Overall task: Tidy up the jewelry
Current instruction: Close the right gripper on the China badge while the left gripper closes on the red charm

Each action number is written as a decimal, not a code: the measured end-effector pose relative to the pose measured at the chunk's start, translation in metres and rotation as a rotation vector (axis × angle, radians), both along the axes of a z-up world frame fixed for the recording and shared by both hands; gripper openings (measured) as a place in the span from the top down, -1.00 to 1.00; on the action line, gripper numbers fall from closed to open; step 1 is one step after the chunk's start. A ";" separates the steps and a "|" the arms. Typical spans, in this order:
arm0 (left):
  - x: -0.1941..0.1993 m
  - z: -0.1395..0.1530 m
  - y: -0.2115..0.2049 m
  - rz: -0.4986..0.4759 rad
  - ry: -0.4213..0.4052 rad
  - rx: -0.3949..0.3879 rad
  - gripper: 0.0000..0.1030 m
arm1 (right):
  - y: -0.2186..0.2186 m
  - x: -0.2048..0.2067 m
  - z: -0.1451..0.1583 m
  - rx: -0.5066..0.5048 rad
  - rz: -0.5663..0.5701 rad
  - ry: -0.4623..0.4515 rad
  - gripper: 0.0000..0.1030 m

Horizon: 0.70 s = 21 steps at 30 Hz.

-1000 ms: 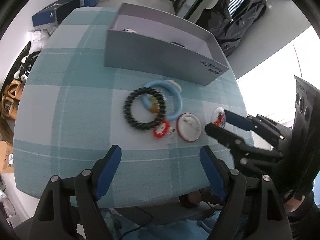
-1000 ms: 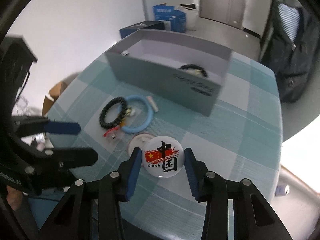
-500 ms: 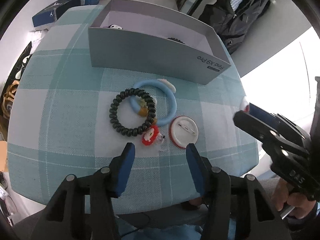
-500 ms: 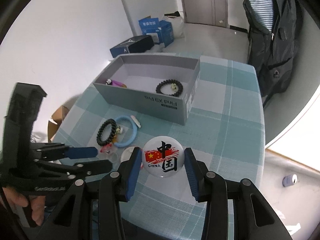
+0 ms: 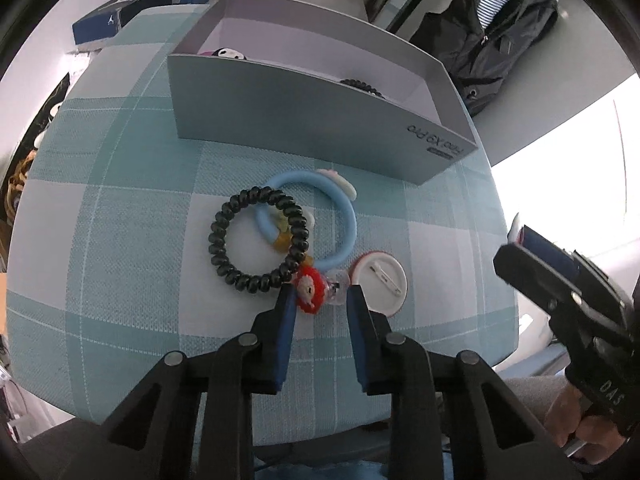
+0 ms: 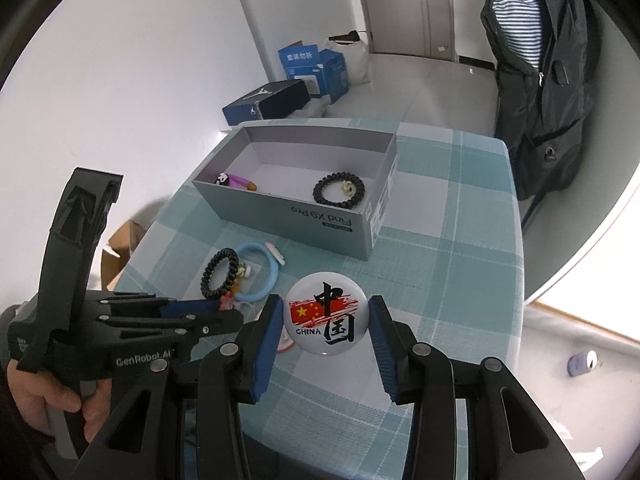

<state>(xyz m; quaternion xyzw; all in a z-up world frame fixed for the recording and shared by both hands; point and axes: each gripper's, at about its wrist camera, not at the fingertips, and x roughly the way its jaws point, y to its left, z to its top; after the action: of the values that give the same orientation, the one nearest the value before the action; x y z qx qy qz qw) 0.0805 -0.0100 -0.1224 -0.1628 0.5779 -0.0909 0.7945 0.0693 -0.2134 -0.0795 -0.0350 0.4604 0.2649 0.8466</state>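
Bracelet (image 5: 362, 87) in box (image 5: 304, 120) mostly hidden behind wall; pink item (image 5: 226, 53) perhaps toy

I'm looking at my left gripper (image 5: 318, 300): matte black linkage arms, round silver screw heads at the joints, flat blue pads lining both fingers (image 5: 285, 332). My right gripper (image 6: 326, 320) is showing the same black frame and ribbed blue pads. White "GenRobot.AI" lettering is running along the left gripper's black handle body.
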 end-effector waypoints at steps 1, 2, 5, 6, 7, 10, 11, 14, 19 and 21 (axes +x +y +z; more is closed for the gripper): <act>0.002 0.000 0.001 0.006 -0.001 0.000 0.60 | 0.000 0.000 0.000 0.002 0.001 0.000 0.19; 0.004 -0.001 0.001 0.011 -0.004 0.000 0.60 | 0.001 0.000 0.000 0.003 0.002 0.000 0.19; 0.008 0.001 -0.003 0.013 -0.014 0.016 0.62 | 0.002 -0.001 0.001 0.000 0.007 -0.004 0.19; 0.009 0.000 -0.004 0.011 -0.015 0.024 0.67 | 0.003 -0.002 0.001 0.000 0.009 -0.004 0.19; 0.007 0.004 -0.008 0.009 -0.018 0.029 0.67 | 0.003 -0.002 0.001 -0.001 0.009 -0.005 0.19; 0.010 0.003 -0.013 0.002 -0.022 0.040 0.67 | 0.004 -0.002 0.000 -0.005 0.012 -0.005 0.19; 0.009 0.004 -0.013 -0.001 -0.021 0.041 0.68 | 0.004 -0.002 0.000 -0.006 0.011 -0.005 0.19; 0.010 0.007 -0.013 -0.002 -0.026 0.026 0.70 | 0.003 -0.001 0.000 -0.003 0.007 -0.001 0.19; -0.007 0.020 -0.010 -0.018 -0.056 0.030 0.70 | 0.005 -0.002 0.004 0.008 0.007 -0.007 0.19; -0.011 0.024 -0.010 -0.028 -0.072 0.031 0.70 | 0.006 -0.002 0.004 0.009 0.009 -0.010 0.19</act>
<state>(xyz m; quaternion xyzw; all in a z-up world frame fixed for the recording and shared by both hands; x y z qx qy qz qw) 0.0691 -0.0199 -0.0980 -0.1387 0.5525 -0.0989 0.8159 0.0672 -0.2076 -0.0755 -0.0345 0.4547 0.2703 0.8479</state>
